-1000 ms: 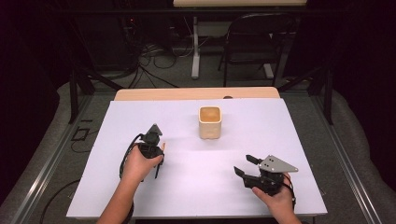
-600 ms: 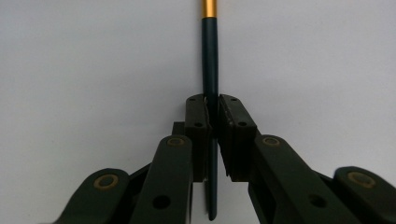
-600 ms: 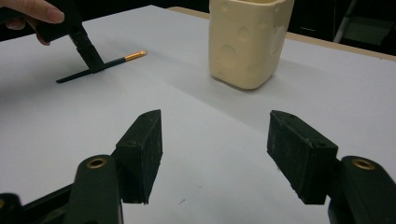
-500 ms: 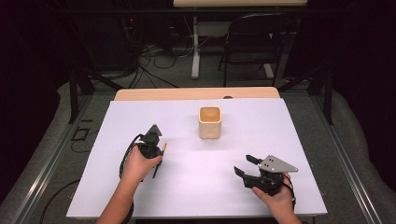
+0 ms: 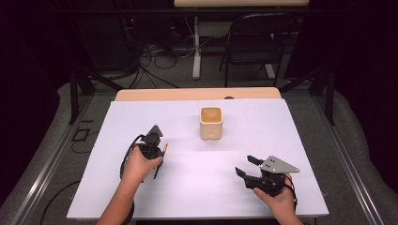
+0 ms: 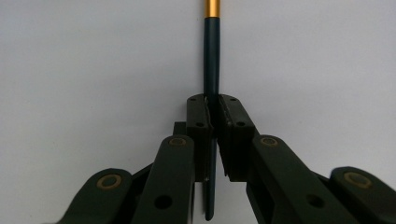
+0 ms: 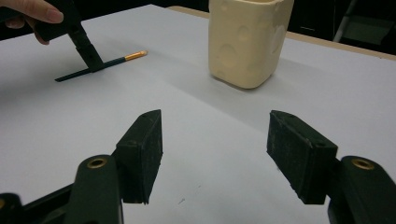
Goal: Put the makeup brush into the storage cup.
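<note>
Pencil gripped on the table

The pencil (image 6: pixel 211 60) is pinched mid-shaft by the left gripper (image 6: pixel 212 109), apparently for lifting toward the cup (image 5: pixel 211 123); the right gripper (image 7: pixel 215 144) is held wide open, empty.

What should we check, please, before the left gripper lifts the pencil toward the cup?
1. Left gripper shut on pencil: ok; the jaws have just been closing and the pads now pinch it.
2. Grip near mid-length: ok, shaft sticks out both ways.
3. Pencil lying flat on the table: ok.
4. Cup upright, mouth open: ok.
5. Path from pencil to cup free: ok, bare sheet between.
6. Right gripper out of the way: ok, open and holding nothing, off to the side.
</note>
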`<move>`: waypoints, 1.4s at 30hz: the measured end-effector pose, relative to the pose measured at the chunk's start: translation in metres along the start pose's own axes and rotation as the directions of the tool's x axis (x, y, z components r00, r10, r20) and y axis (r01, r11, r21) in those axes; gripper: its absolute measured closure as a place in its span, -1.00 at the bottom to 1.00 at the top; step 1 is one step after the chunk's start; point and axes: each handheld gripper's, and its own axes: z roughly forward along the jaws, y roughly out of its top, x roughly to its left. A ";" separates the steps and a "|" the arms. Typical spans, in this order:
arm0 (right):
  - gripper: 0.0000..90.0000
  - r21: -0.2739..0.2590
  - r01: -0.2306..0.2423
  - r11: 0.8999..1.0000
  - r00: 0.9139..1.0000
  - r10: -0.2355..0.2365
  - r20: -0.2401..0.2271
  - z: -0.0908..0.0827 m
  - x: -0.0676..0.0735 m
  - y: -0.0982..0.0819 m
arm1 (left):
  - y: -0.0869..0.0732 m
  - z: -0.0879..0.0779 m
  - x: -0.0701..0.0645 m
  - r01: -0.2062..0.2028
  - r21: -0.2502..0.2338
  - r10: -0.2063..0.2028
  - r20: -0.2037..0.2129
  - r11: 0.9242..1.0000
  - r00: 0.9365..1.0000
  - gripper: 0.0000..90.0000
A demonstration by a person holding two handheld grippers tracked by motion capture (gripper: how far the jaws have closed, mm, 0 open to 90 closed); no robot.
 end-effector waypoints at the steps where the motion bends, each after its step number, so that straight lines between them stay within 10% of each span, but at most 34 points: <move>1: -0.21 0.001 0.000 1.000 1.000 0.000 0.000 0.000 0.000 0.000 | 0.000 0.000 0.000 0.000 -0.001 0.000 0.001 1.000 1.000 0.85; 23: -0.21 -0.001 0.003 1.000 1.000 -0.003 0.000 0.000 0.000 0.000 | -0.005 -0.018 0.003 -0.029 -0.104 0.035 0.055 0.994 0.998 0.86; 31: -0.21 -0.001 0.005 1.000 1.000 -0.005 -0.001 0.000 0.000 0.000 | -0.011 -0.029 0.003 -0.063 -0.186 0.086 0.118 0.981 0.989 0.86; 41: -0.20 0.001 0.004 1.000 1.000 -0.004 -0.001 -0.001 0.001 0.001 | -0.021 -0.039 0.004 -0.083 -0.314 0.149 0.194 0.946 0.970 0.86; 42: -0.20 -0.001 0.004 1.000 1.000 -0.004 -0.001 0.000 0.000 0.000 | -0.023 -0.040 0.003 -0.093 -0.354 0.172 0.197 0.930 0.965 0.86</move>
